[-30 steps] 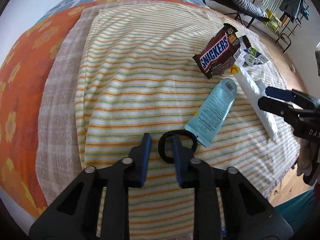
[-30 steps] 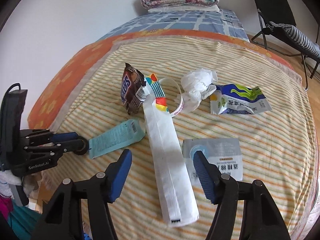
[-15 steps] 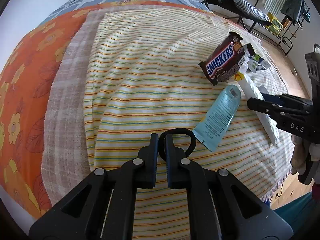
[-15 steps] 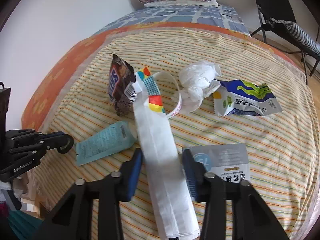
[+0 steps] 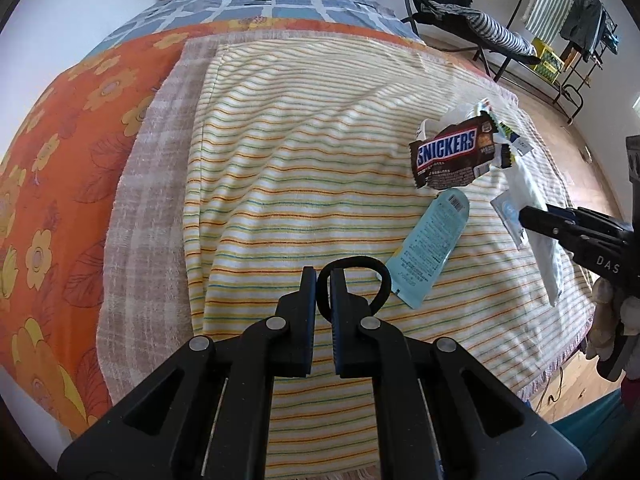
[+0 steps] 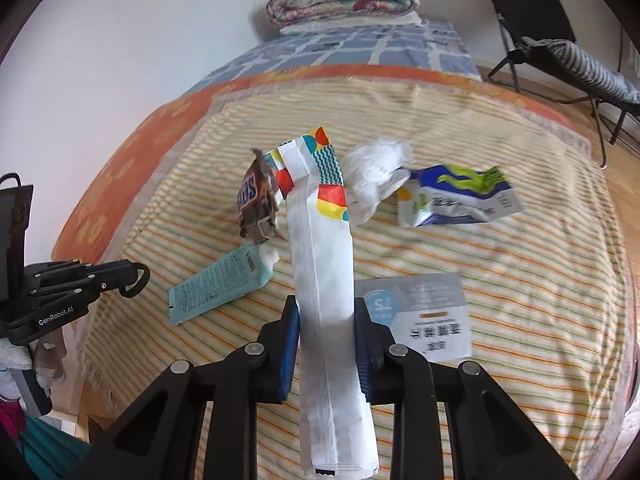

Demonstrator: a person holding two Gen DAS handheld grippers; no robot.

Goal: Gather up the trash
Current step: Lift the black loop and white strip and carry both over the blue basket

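Honestly, the right tongs pinch the long white wrapper mid-length: light, floppy, crinkly. Left tongs clamp a black ring.

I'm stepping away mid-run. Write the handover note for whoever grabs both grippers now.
Left gripper: shut on a black ring at the near edge of the striped blanket.
Right gripper: shut on the long white wrapper, pads on both its edges, far end raised.
Lying on the blanket: Snickers wrapper, light-blue sachet, crumpled white tissue, blue-green packet, silver pouch.
Done: two pieces gripped, none binned.
Left: drop both in a bin (none in view), then collect the five others.
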